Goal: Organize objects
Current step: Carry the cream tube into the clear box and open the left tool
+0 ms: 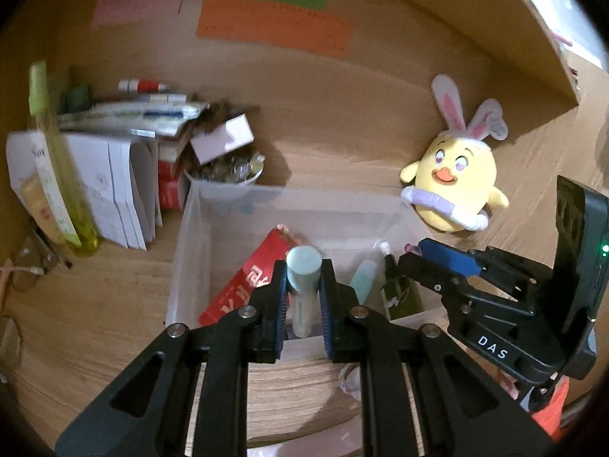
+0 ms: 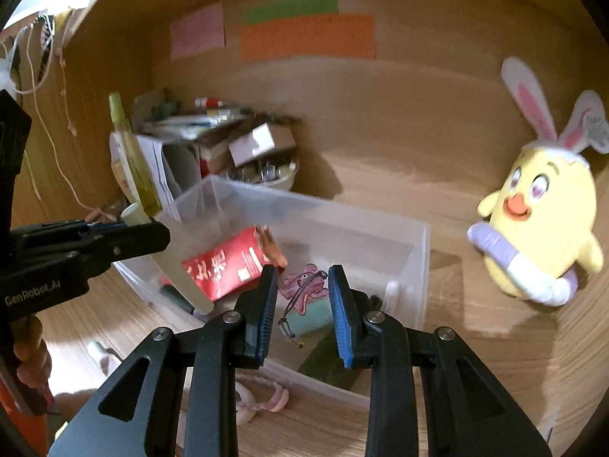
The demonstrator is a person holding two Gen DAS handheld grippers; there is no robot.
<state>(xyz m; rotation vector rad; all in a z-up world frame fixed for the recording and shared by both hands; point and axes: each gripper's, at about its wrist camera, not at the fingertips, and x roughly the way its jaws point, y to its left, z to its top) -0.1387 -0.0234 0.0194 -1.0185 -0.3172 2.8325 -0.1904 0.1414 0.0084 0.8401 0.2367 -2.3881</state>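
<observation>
A pale green capped tube (image 1: pixel 302 266) is clamped between the 2 pads of the left gripper (image 1: pixel 303 285), held above the clear plastic bin (image 1: pixel 190 243) on the wooden desk (image 1: pixel 114 327). A pink keychain charm (image 2: pixel 302 285) on a dark cord is seen between the right gripper (image 2: pixel 302 304) fingers; whether it is pinched cannot be told. A red packet (image 1: pixel 243 285) lies in the bin's left half, and a yellow chick plush (image 1: pixel 455 186) stands beyond the bin's right edge.

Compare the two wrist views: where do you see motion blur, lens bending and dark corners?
Left wrist view: the pile of papers and pens is smeared, the yellow plush chick with rabbit ears sharper; corners black. Right wrist view: softer overall, the chick blurred, the wooden shelf's edges curved.
</observation>
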